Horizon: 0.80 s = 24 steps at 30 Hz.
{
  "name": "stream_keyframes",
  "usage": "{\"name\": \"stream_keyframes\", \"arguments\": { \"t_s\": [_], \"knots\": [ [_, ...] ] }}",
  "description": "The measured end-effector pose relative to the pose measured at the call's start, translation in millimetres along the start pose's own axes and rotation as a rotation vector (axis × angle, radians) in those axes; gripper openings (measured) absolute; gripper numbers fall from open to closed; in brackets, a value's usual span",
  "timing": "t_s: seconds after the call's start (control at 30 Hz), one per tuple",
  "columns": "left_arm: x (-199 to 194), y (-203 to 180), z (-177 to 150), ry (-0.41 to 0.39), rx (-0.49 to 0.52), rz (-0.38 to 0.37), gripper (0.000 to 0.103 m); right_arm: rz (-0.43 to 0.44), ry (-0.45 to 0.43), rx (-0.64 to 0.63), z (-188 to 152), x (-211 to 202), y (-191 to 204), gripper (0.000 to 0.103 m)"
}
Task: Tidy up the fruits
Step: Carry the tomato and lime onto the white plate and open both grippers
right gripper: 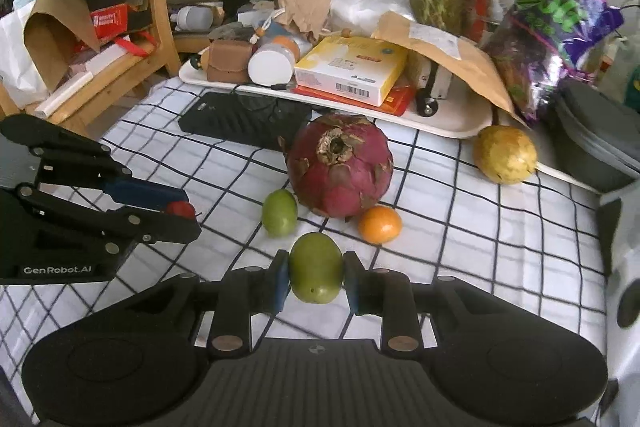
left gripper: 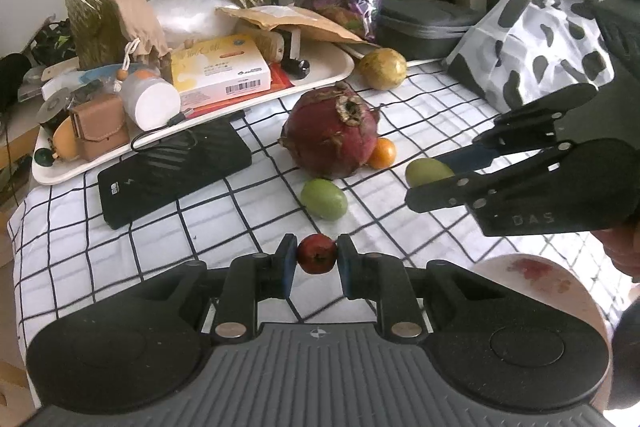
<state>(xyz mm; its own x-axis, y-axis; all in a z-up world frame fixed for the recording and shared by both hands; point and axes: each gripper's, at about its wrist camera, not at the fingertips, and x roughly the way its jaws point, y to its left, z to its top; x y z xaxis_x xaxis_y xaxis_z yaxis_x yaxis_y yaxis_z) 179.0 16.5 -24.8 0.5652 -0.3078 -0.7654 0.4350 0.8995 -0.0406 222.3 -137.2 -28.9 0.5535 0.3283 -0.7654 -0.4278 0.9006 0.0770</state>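
Note:
My left gripper (left gripper: 317, 258) is shut on a small red fruit (left gripper: 317, 254) just above the checked cloth; it shows in the right wrist view (right gripper: 181, 209) too. My right gripper (right gripper: 315, 277) is shut on a green fruit (right gripper: 316, 267), also seen in the left wrist view (left gripper: 426, 171). A big red dragon fruit (left gripper: 331, 133) (right gripper: 340, 165) lies mid-table, with a small orange (left gripper: 383, 153) (right gripper: 379, 224) and a second green fruit (left gripper: 324, 198) (right gripper: 279, 212) beside it. A yellow fruit (left gripper: 382, 68) (right gripper: 505, 155) lies by the tray.
A white tray (left gripper: 320, 81) (right gripper: 448, 125) full of boxes and clutter stands behind the fruits. A black power bank (left gripper: 172, 169) (right gripper: 244, 119) lies left of the dragon fruit. A spotted bag (left gripper: 532, 39) sits at the right. A pale plate (left gripper: 536, 283) is at front right.

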Motion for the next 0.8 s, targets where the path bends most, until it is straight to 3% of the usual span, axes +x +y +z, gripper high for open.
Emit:
{"name": "stream_keyframes", "arguments": {
  "t_s": [0.47, 0.6, 0.8],
  "knots": [
    [-29, -33, -26, -0.012, 0.003, -0.048, 0.021, -0.033, 0.016, 0.033, -32, -47, 14, 0.030],
    [-34, -45, -34, -0.011, -0.009, -0.084, 0.021, 0.001, 0.046, 0.055, -41, -53, 21, 0.030],
    [-29, -54, -40, -0.023, -0.023, -0.118, 0.022, 0.117, 0.103, 0.186, -48, -51, 12, 0.030]
  ]
}}
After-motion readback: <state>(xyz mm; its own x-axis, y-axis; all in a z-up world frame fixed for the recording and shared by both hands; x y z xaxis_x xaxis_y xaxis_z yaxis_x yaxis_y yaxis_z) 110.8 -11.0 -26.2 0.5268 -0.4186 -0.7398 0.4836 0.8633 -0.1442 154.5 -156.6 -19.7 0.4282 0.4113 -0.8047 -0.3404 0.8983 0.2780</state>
